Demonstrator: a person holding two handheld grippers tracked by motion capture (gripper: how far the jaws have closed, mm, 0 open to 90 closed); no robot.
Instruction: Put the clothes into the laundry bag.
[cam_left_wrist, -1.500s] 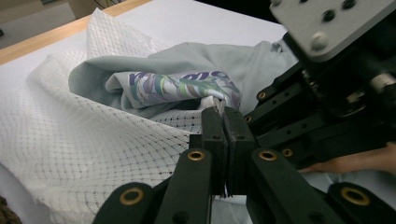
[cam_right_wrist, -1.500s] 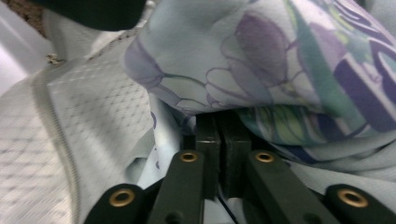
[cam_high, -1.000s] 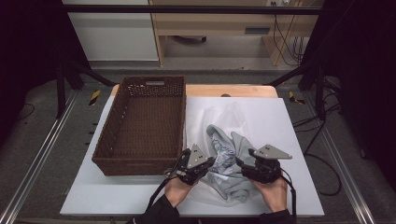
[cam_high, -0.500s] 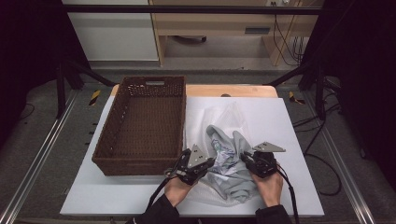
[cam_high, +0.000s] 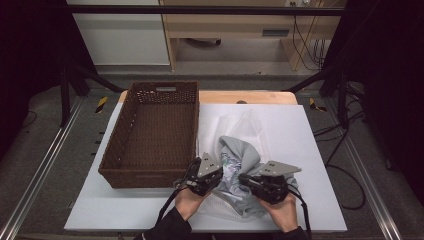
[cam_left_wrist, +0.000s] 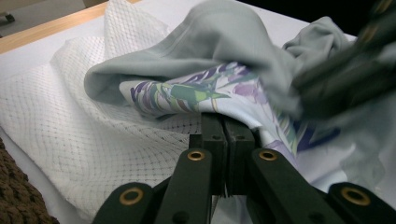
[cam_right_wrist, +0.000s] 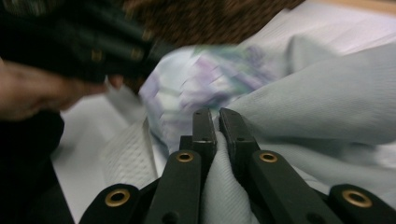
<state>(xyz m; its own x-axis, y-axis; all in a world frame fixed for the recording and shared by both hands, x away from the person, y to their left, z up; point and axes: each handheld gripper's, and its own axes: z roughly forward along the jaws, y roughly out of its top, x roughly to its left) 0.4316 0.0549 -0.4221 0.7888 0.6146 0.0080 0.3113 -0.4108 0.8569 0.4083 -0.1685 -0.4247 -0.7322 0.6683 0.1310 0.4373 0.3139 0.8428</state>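
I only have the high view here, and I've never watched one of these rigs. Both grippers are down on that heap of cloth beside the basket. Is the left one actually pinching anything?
Observer: Yes. In the left gripper view the left gripper has its jaws closed together on the white mesh bag, right under the floral printed fabric.
Operator: And the right one?
Observer: In the right gripper view the right gripper has a fold of the grey garment wedged between its jaws.
Operator: Is the flowery cloth a separate piece?
Observer: Cannot tell; the left gripper view shows it emerging from beneath the grey garment's folded edge.
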